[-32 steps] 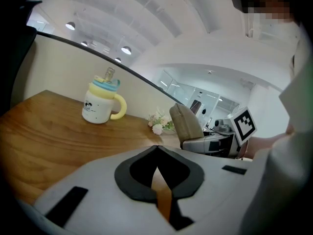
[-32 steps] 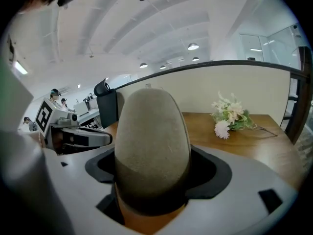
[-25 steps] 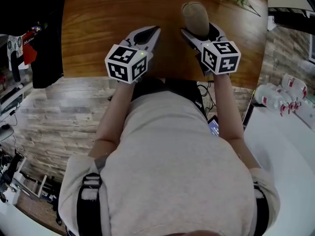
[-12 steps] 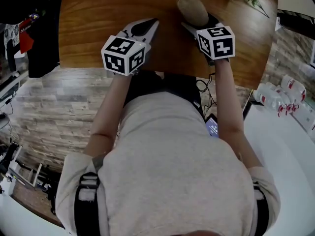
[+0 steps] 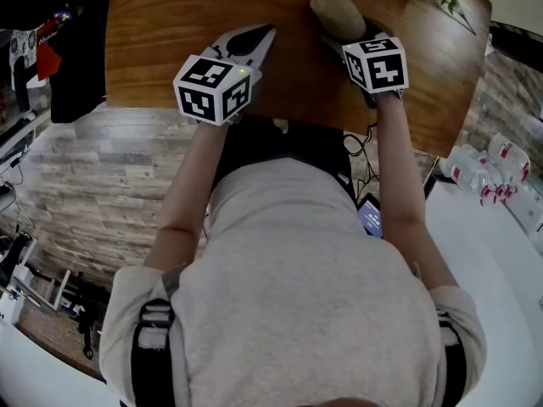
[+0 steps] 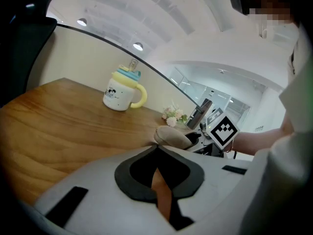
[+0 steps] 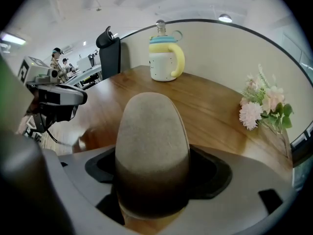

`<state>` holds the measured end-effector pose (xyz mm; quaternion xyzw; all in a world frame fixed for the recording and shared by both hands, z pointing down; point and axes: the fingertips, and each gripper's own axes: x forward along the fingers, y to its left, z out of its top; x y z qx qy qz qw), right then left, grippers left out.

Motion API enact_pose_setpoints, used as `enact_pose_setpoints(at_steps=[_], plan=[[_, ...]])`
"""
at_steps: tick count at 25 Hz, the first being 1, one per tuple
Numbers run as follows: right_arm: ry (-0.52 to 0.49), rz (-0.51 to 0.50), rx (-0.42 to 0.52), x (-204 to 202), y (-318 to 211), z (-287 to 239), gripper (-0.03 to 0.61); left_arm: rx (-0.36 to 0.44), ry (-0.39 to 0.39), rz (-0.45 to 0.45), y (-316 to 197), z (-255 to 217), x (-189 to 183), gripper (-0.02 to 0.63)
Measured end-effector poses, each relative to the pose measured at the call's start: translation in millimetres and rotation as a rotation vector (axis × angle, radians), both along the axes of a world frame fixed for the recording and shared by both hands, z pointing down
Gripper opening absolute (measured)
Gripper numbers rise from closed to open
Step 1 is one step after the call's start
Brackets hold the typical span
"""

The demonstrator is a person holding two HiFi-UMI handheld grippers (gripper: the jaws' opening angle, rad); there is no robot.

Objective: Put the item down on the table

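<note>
right gripper (image 5: 346, 34) clamped on beige oval item (image 5: 335, 11) over wooden table (image 5: 170, 24), left gripper (image 5: 265, 34) jaws together

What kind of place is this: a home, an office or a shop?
Probably an office or lab with a sitting corner, not a home. The wooden table carries a cup and flowers, but beyond it stand desks with people at work, and cables lie on the floor.
</note>
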<state>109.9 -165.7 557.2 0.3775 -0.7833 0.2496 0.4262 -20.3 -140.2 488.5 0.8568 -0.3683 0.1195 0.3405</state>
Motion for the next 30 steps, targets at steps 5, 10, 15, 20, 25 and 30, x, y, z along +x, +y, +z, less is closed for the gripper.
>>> enact_pose_setpoints(at_steps=[5, 10, 15, 20, 25, 30], plan=[[0.017, -0.017, -0.002, -2, -2, 5, 0.410, -0.005, -0.005, -0.012, 3, 2, -2, 0.012], [0.021, -0.016, 0.012, -2, -4, 7, 0.410, -0.009, 0.015, -0.031, 4, 1, 0, 0.012], [0.023, 0.003, 0.042, -1, -6, 9, 0.416, 0.003, 0.015, 0.003, 5, -4, 13, 0.012], [-0.014, 0.068, 0.102, 1, -8, -6, 0.417, 0.007, 0.015, 0.040, 13, -10, 23, 0.012], [-0.075, 0.079, 0.160, 1, -5, -32, 0.419, 0.017, 0.017, 0.089, 27, -15, 40, 0.012], [-0.123, 0.094, 0.226, 2, 0, -60, 0.417, 0.061, 0.020, 0.112, 27, -31, 49, 0.012]])
